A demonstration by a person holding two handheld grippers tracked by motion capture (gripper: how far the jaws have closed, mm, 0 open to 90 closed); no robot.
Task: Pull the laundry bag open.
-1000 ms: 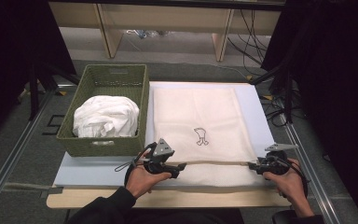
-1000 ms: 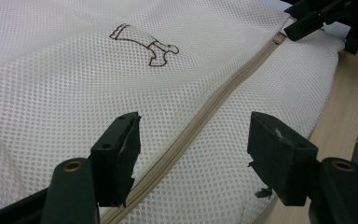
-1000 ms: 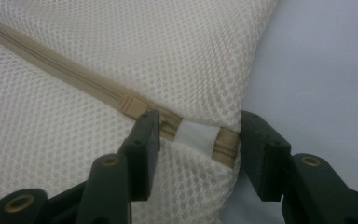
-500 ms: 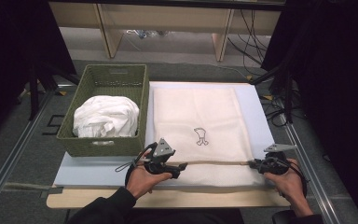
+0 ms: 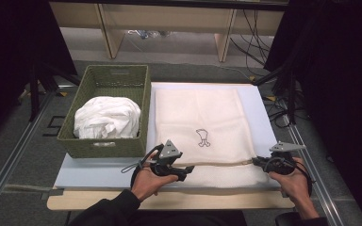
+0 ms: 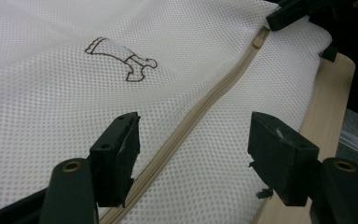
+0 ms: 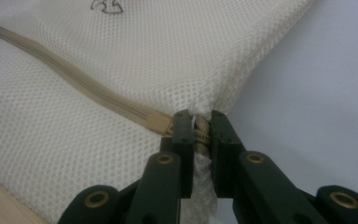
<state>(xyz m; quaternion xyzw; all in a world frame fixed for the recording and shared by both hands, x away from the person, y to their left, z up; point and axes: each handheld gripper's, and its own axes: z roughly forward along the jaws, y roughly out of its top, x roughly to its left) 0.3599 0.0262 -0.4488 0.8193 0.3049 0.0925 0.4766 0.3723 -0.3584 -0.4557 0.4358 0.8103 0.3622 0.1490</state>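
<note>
While left gripper (image 6: 193,163) gapes, right gripper (image 7: 198,128), just closing, pinches mesh bag's (image 7: 121,60) zipper (image 7: 74,81).

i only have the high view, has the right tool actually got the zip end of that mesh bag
Observer: Yes. In the right gripper view the right tool has just closed, and its jaws pinch the zip end at the corner of the mesh bag.
Operator: and the left tool, is it gripping
Observer: No. The left tool stands open, a jaw on each side of the zip, pads off the mesh.
Operator: where's the zip pull
Observer: In the left gripper view a small tan tab sits at the zip's far end, beside the right tool.
</note>
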